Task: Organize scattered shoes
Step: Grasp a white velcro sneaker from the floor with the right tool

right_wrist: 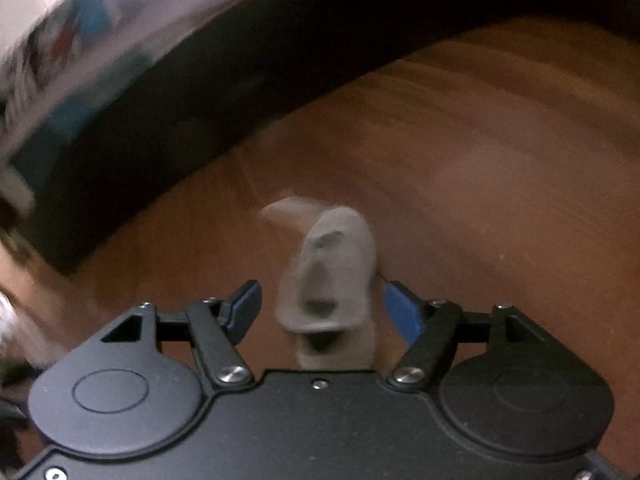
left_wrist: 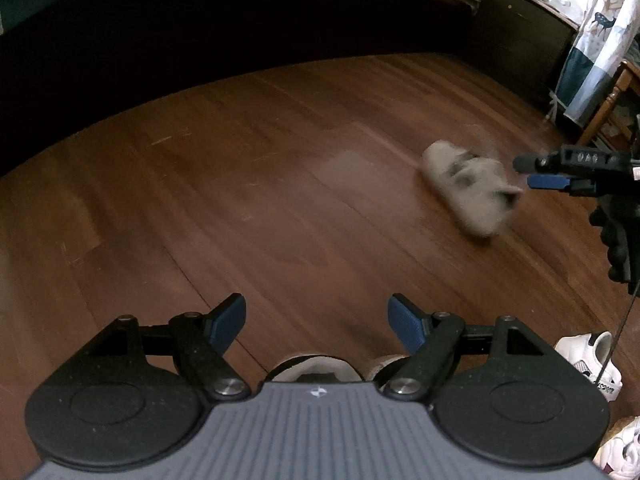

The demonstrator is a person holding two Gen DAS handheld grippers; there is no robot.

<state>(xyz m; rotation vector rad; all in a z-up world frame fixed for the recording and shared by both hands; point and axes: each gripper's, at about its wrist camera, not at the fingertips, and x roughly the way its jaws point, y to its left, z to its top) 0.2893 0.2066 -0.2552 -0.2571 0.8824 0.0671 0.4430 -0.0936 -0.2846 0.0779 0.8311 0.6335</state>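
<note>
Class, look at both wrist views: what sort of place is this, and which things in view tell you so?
Probably a room in a home, perhaps a bedroom. A wooden plank floor has a grey slipper and white sneakers lying on it, and a patterned fabric cover hangs beside a wooden chair.

One grey slipper [left_wrist: 468, 188] lies out on the wooden floor [left_wrist: 240, 184]. Two white sneakers show at the floor's right near edge, one [left_wrist: 596, 360] above the other [left_wrist: 620, 452]. One more pale shoe [left_wrist: 312, 368] peeks out between two grippers' worth of blue-padded fingers: left gripper [left_wrist: 316, 322], right gripper [right_wrist: 322, 310]
</note>
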